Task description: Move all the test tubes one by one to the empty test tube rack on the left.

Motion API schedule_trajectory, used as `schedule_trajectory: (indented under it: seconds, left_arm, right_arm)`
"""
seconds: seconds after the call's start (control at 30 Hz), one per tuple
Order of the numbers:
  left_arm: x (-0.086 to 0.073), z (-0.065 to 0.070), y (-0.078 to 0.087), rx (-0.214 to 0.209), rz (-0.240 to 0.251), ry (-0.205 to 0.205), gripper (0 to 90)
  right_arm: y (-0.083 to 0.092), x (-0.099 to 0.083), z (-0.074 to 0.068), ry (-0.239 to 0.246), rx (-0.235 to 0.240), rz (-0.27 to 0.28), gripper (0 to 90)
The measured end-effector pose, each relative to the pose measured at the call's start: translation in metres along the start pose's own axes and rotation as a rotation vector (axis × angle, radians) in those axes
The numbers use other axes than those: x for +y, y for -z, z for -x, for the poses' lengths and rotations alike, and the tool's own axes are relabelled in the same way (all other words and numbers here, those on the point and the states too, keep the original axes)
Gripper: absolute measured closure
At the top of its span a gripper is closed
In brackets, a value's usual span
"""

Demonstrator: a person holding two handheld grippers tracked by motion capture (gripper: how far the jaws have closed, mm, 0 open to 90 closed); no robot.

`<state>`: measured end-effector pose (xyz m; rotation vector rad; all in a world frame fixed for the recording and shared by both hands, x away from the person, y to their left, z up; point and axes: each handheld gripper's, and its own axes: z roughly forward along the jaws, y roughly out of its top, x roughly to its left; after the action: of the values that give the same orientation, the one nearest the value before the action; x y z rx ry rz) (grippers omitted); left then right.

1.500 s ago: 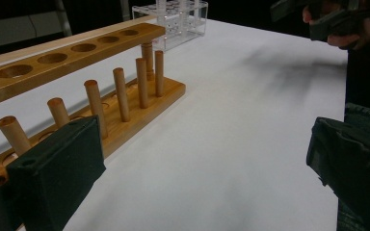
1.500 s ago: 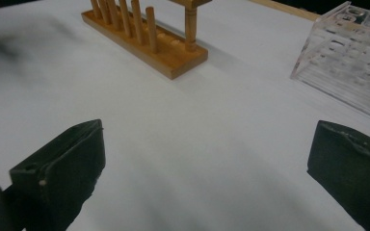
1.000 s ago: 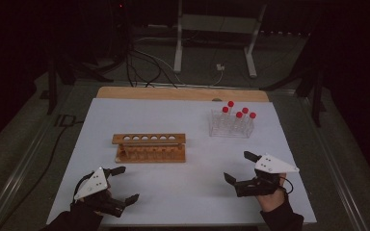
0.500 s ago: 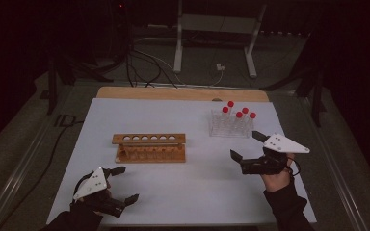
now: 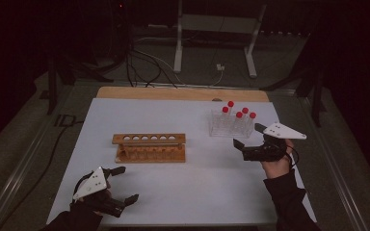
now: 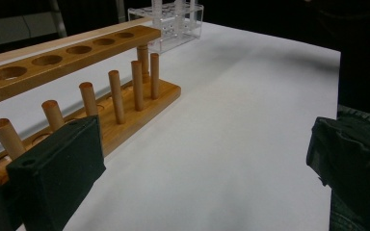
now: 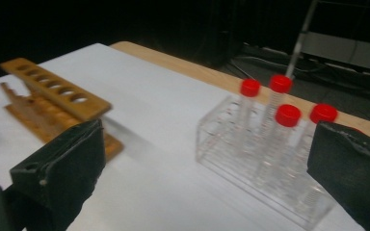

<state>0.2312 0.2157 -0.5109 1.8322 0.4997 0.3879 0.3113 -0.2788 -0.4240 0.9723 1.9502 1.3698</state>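
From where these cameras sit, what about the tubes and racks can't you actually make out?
- Whether the tubes hold anything: right gripper view, blurred by motion.
- The clear rack's far corner: right gripper view, hidden behind the right-hand jaw.
- The wooden rack's near end: left gripper view, covered by the left-hand jaw and cut off by the edge.
- Any markings on the tubes: high view, too small.

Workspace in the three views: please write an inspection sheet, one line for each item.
Surface: white table top, wooden strip along far edge.
Job's things: clear plastic rack with four red-capped tubes visible; brown wooden rack, holes empty.
Clutter: nothing seen.
Grippers: right gripper open beside the clear rack; left gripper open near the table's front edge.
Cables: black cables on the floor.
Surroundings: dark room, white metal stand.
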Motion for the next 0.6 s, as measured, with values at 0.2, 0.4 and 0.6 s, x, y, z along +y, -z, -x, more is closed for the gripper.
schedule_trajectory:
  seconds: [0.2, 0.4, 0.6]
  left_arm:
    - [0.000, 0.000, 0.000, -0.002, 0.001, 0.003, 0.4]
    - [0.000, -0.001, 0.000, -0.004, 0.001, 0.007, 0.4]
    - [0.000, -0.001, 0.000, -0.005, 0.002, 0.011, 0.4]
  right_arm:
    - [-0.010, -0.003, 0.023, -0.048, -0.034, -0.008, 0.0]
    - [-0.019, -0.007, 0.042, -0.080, -0.075, -0.040, 0.0]
    - [-0.029, -0.014, 0.056, -0.097, -0.121, -0.084, 0.0]
